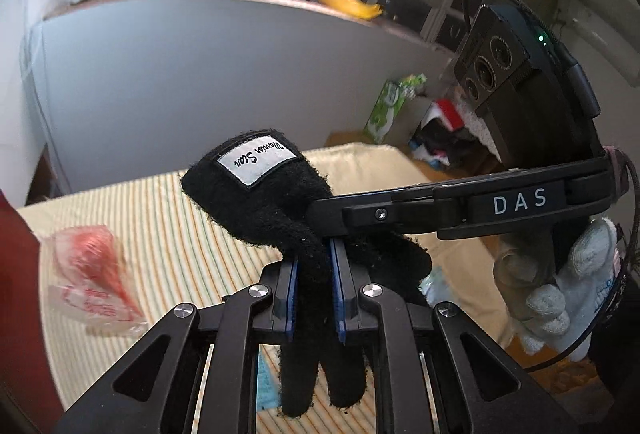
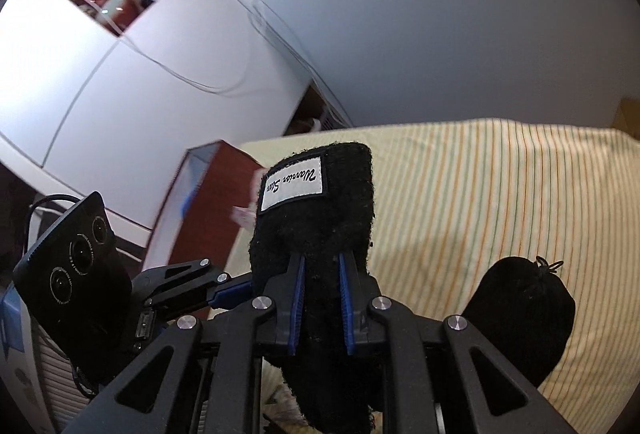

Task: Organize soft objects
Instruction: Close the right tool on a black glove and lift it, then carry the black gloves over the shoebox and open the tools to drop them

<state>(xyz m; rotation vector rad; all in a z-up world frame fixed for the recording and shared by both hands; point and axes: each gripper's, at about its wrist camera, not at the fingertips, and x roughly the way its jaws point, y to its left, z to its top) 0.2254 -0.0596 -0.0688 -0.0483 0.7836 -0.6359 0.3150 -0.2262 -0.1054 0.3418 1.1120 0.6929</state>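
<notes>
A black knitted glove (image 1: 276, 193) with a white "Warrior Star" label is held in the air above the striped bed by both grippers. My left gripper (image 1: 314, 266) is shut on the glove's finger part. My right gripper (image 1: 320, 211) comes in from the right and is shut on the glove's middle. In the right wrist view my right gripper (image 2: 322, 274) is shut on the glove (image 2: 316, 209), cuff and label up. My left gripper (image 2: 236, 292) shows at its left, touching the glove. A second black knitted piece (image 2: 524, 310) lies or hangs at the lower right.
A yellow striped sheet (image 1: 172, 226) covers the bed. A clear plastic bag with red print (image 1: 92, 274) lies on its left side. A red-brown box (image 2: 200, 205) stands by the bed's edge. A pile of clothes (image 1: 440, 137) and a green bag (image 1: 384, 109) sit beyond the bed.
</notes>
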